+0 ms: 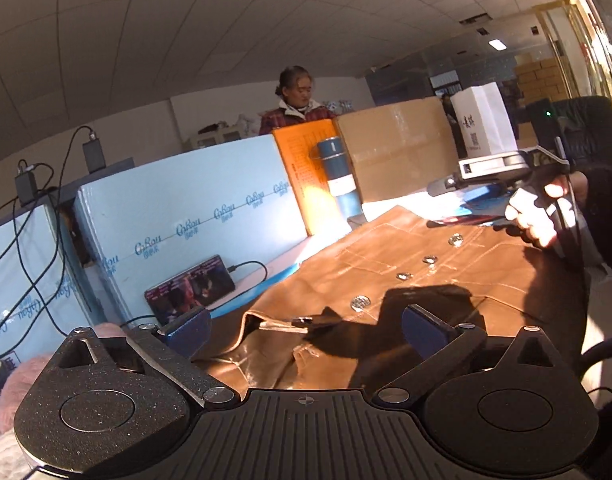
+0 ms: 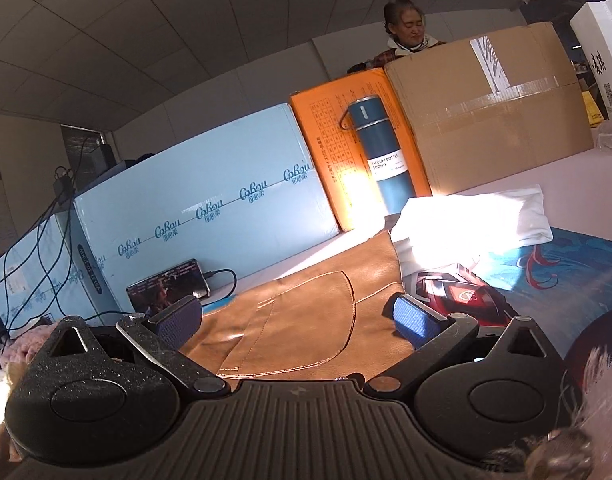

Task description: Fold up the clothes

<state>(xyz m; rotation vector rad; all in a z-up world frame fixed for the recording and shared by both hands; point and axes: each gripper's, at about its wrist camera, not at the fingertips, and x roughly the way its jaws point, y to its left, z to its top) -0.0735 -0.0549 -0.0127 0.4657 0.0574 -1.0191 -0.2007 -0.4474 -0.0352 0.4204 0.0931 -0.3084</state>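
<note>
Table [image 2: 506,168]: pale surface, lying partly in strong sunlight.

Boxes are standing in a row along the far edge: blue box [image 1: 194,216], orange box [image 2: 330,148], cardboard box [image 2: 490,120]. A person [image 1: 296,108] is standing behind them, visible from the chest up.

Jacket [image 1: 418,280]: brown, leather-like, lying spread on the table in front of both grippers. The left view is showing a line of metal snaps [image 1: 429,259] running across it and a folded edge nearest the camera. The right view is showing a stitched pocket [image 2: 306,320] facing up, directly ahead of the right gripper.

White cloth [image 2: 474,220] is lying folded just beyond the jacket, next to blue printed fabric [image 2: 566,272].

Bottle [image 2: 380,156]: blue, upright, standing against the orange box.

Phone [image 1: 190,292] is leaning against the blue box, screen lit, with a cable plugged in.

Left gripper [image 1: 306,326]: jaws are standing wide apart, hovering above the near edge of the jacket and gripping nothing; the pads are not touching the fabric.

Right gripper [image 2: 300,316]: jaws are also spread wide, with the pocket lying below and between them and nothing clamped. In the left view, a hand [image 1: 534,216] is holding this gripper at the jacket's far right side.
</note>
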